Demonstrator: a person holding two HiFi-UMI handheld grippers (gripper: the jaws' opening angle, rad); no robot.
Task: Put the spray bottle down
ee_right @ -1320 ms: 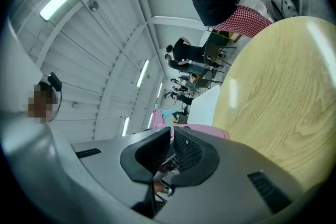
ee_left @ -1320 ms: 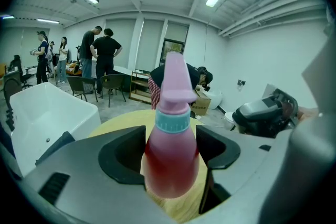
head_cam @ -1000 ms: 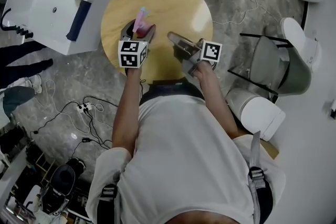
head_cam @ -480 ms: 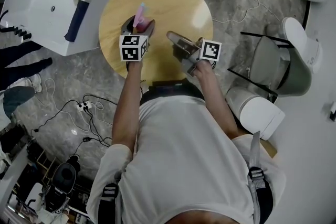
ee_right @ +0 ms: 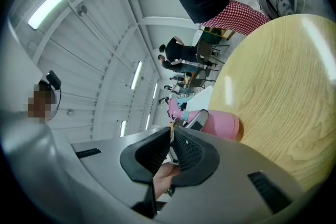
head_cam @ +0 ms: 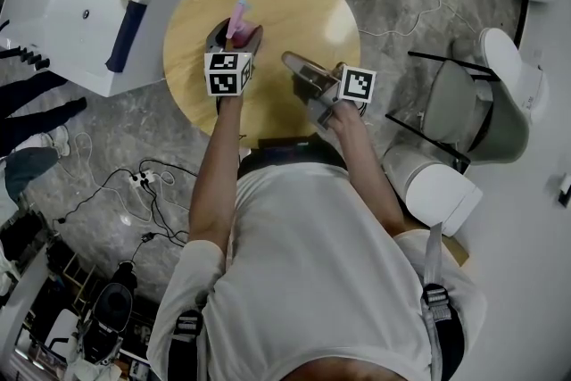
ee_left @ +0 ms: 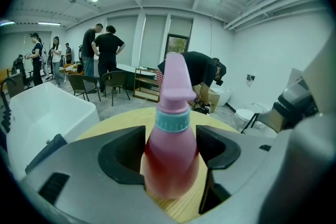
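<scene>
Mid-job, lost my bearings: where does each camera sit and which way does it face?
Head view: on the person's head, looking steeply down at the round wooden table; shows torso, both forearms, left tool and right tool.
Left gripper view: on the left tool, looking along its jaws across the table into the room; the jaws grip the pink spray bottle.
Right gripper view: on the right tool, tilted, looking across the tabletop; its jaws are together.
Shared: all three show the table and the spray bottle.

The left gripper [ee_left: 171, 138] hugs a pink spray bottle [ee_left: 172, 162] between its two black jaws. The bottle stands up straight over a round wooden table [ee_left: 122, 122]. A white tub [ee_left: 42, 113] sits beside it.
</scene>
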